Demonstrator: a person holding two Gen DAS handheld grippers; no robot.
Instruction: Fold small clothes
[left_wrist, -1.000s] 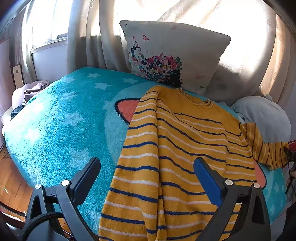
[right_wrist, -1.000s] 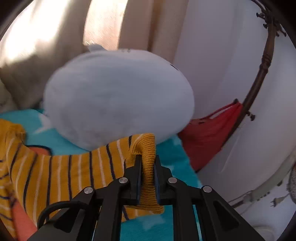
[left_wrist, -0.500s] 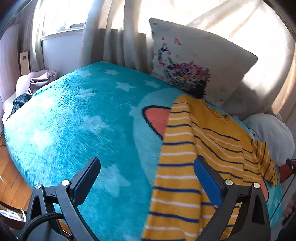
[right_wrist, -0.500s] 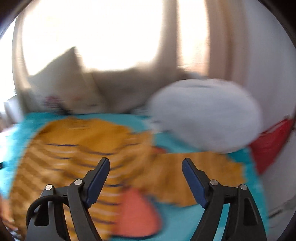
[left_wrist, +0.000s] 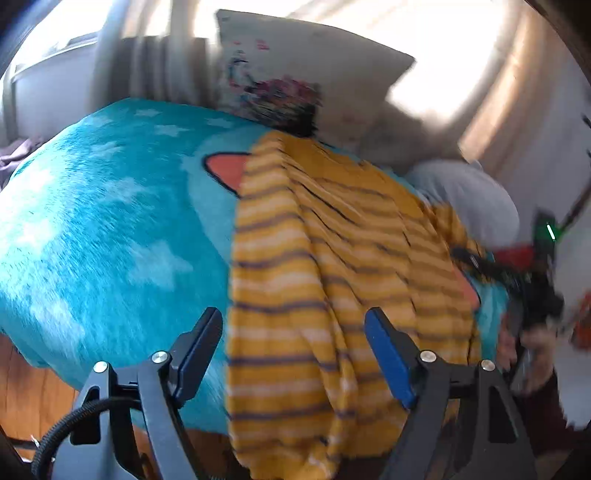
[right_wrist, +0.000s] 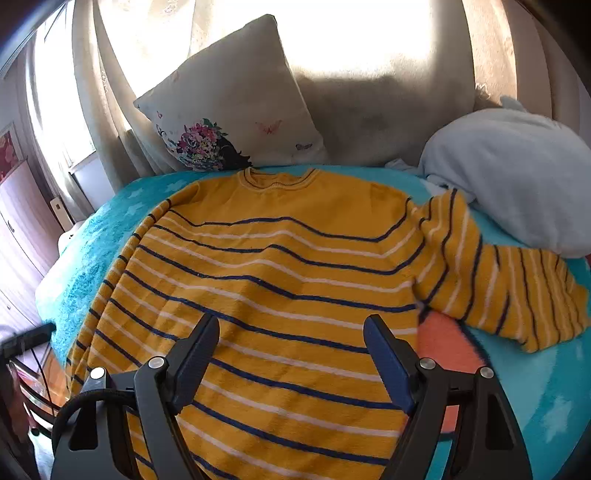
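Turquoise blanket (right_wrist: 546, 398) fills the frame, striped sweater (right_wrist: 280, 280) spread mid-frame; pillow (right_wrist: 236, 107) above — left gripper (left_wrist: 293, 354) and right gripper (right_wrist: 291, 354) gape wide, empty.

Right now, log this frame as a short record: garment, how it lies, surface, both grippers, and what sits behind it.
garment: yellow striped sweater
lay: spread on the blanket, neckline toward the pillow; one sleeve lies out toward the grey cushion
surface: teal star blanket
left gripper: open, empty, over the sweater's hem
right gripper: open, empty, over the sweater's body
behind: floral pillow, grey cushion, curtains
image quality: left wrist view blurred
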